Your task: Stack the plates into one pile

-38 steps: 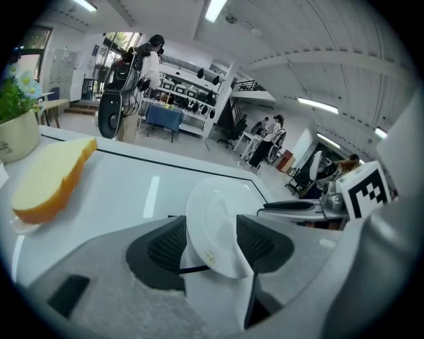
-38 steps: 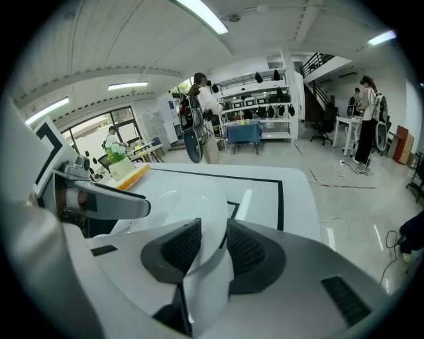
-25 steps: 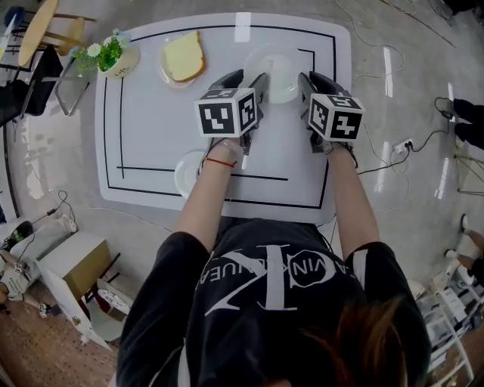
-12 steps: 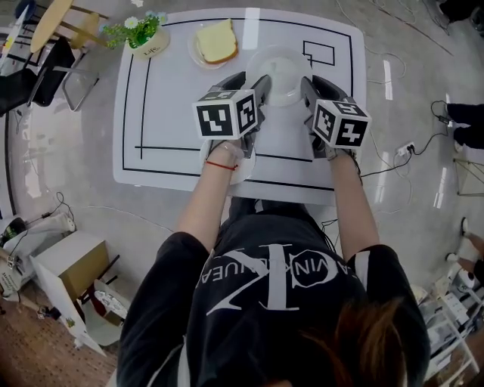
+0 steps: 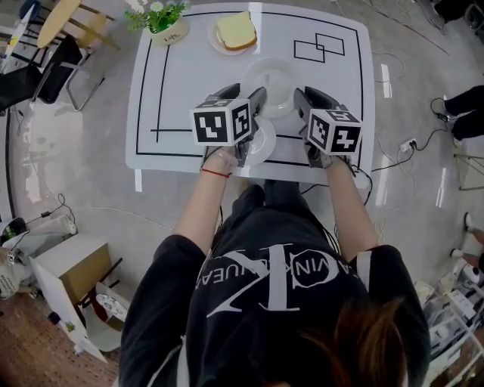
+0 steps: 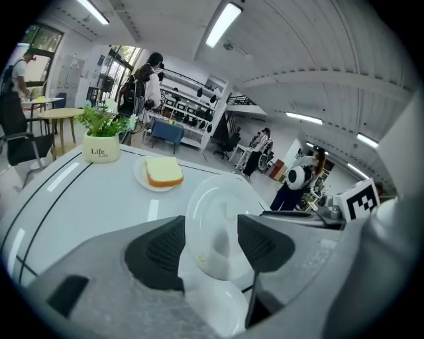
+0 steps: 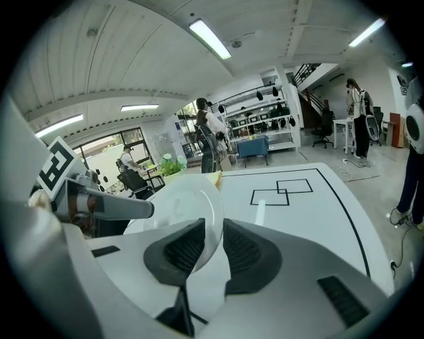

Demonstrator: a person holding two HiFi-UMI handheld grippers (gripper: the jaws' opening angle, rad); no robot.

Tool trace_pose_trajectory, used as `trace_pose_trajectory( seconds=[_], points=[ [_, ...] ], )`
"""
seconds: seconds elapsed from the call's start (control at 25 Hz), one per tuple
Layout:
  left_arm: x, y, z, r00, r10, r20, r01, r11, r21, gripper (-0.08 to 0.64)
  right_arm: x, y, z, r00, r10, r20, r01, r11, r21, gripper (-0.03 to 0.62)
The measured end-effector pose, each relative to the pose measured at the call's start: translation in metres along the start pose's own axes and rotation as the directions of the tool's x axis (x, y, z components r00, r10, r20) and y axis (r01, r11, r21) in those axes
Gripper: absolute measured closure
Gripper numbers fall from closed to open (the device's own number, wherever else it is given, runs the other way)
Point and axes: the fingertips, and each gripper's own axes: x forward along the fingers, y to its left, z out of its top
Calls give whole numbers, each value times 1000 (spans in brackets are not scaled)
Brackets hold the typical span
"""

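Observation:
A large white plate [image 5: 274,79] hangs tilted over the near edge of the white table [image 5: 189,83], between my two grippers. My right gripper [image 5: 311,97] is shut on its right rim; in the right gripper view the rim of the plate [image 7: 189,202] is pinched between the pads of that gripper [image 7: 213,248]. My left gripper [image 5: 246,97] has just been opening its jaws. The plate's left rim [image 6: 212,218] still stands between its pads, and this gripper [image 6: 211,242] no longer clamps it. A smaller white plate [image 5: 262,142] lies on the table right under the large one, also visible in the left gripper view [image 6: 218,308].
At the table's far side are a plate with a bread slice [image 5: 235,32] and a potted plant [image 5: 165,21]. Two overlapping black rectangles [image 5: 319,47] mark the far right. Chairs [image 5: 45,68] stand left of the table. People stand in the background.
Both grippers have carried the large plate from the table's middle back to its near edge, over the small plate. The left jaws stand wider.

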Motion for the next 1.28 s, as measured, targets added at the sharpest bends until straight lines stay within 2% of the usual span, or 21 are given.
trace_pose_trajectory(
  seconds=[0.36,0.64,1.12,1.28],
  points=[
    [-40,28,-71,993,14,-118,-16,1000,-17,291,-11,53,-72,995,38,-92,-33,998,54,506],
    [-56,48,-111,977,20,-212,-26,999,-26,275,-10,81,-111,984,46,-170,-44,999,18,506],
    [-54,54,-138,958,15,-285,-6,999,33,272,-7,84,-124,978,-24,-208,-4,992,-130,494],
    [-57,57,-137,962,24,-271,-13,999,44,278,-9,84,-121,983,-31,-182,5,990,-139,483]
  ],
)
